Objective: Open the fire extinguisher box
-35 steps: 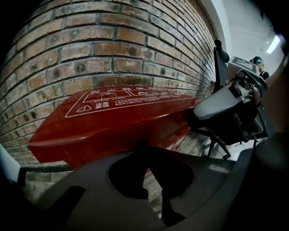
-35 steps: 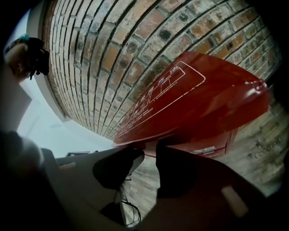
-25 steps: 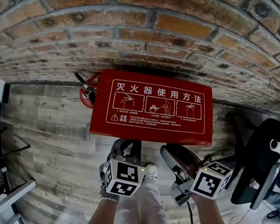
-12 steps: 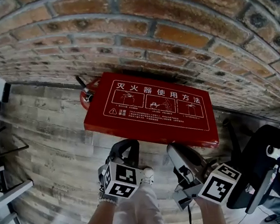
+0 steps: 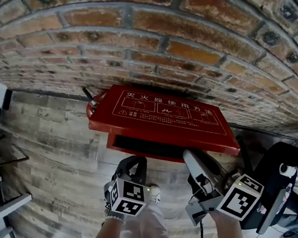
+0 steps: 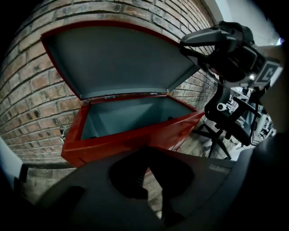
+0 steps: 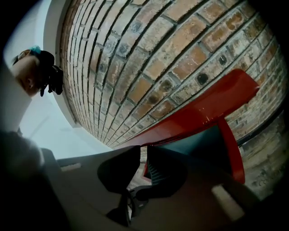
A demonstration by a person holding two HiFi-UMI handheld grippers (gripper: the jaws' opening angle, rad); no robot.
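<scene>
The lid (image 5: pixel 165 116) of the fire extinguisher box (image 5: pixel 111 142) is now clearly up. A second ago it lay flat on the box, and half a second ago its near edge had barely begun to lift. Now a dark opening shows under that edge along the box's front, and the printed top tilts back toward the brick wall (image 5: pixel 181 31). The right tool (image 5: pixel 194 156) has travelled up and away from the person with the lid's near edge. The left tool (image 5: pixel 134 163) has hardly shifted and stays low in front of the box.

The box stands at the foot of the brick wall, ahead of the person, with a black office chair (image 5: pixel 285 174) to its right.

In its own view the right tool (image 7: pixel 143 155) has its jaws drawn close together, pinching the red lip of the lid (image 7: pixel 203 113) near the lid's right corner. The lid runs up and to the right from the jaws, and the grey inside of the box shows below it.

The left tool (image 6: pixel 146 162) is closed to a thin slit with nothing in it. It touches neither box nor lid and sits just short of the red front wall (image 6: pixel 135 135). Its view looks into the grey interior and up at the lid's grey underside (image 6: pixel 122 58), hinged along the far edge. The right tool (image 6: pixel 226 45) shows there at the lid's right.
</scene>
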